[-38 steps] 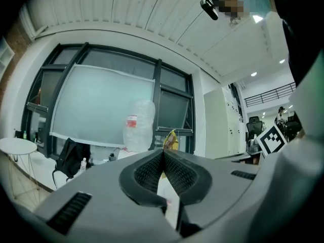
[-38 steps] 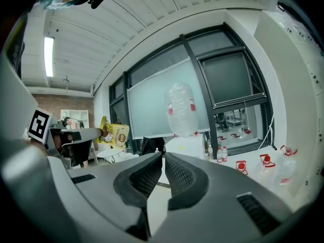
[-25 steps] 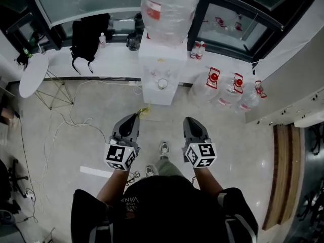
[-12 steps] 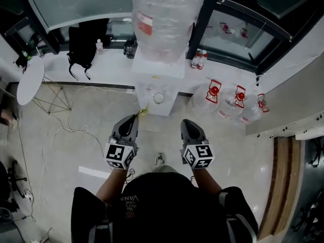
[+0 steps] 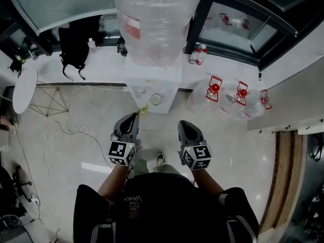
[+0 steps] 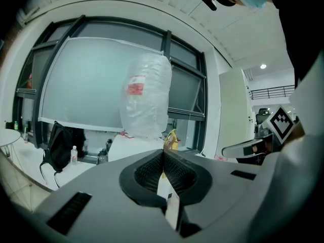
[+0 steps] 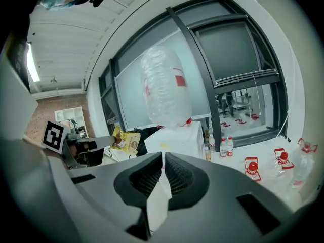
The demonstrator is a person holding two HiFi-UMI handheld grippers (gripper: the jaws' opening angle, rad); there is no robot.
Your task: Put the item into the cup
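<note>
Head view: the left hand-held gripper (image 5: pixel 134 116) is clamped on a small yellow packet (image 5: pixel 144 110), which sticks out past its tips. Just ahead of those tips and slightly to the right, a white cup (image 5: pixel 155 99) sits at the front of a white water dispenser (image 5: pixel 152 77) topped by a large plastic-wrapped bottle (image 5: pixel 152 19). The right hand-held gripper (image 5: pixel 183 124), level with the left one and apart from it, has its jaws pressed together on nothing. Water jugs (image 5: pixel 239 99) stand on the floor (image 5: pixel 76 151) ahead to its right.
</note>
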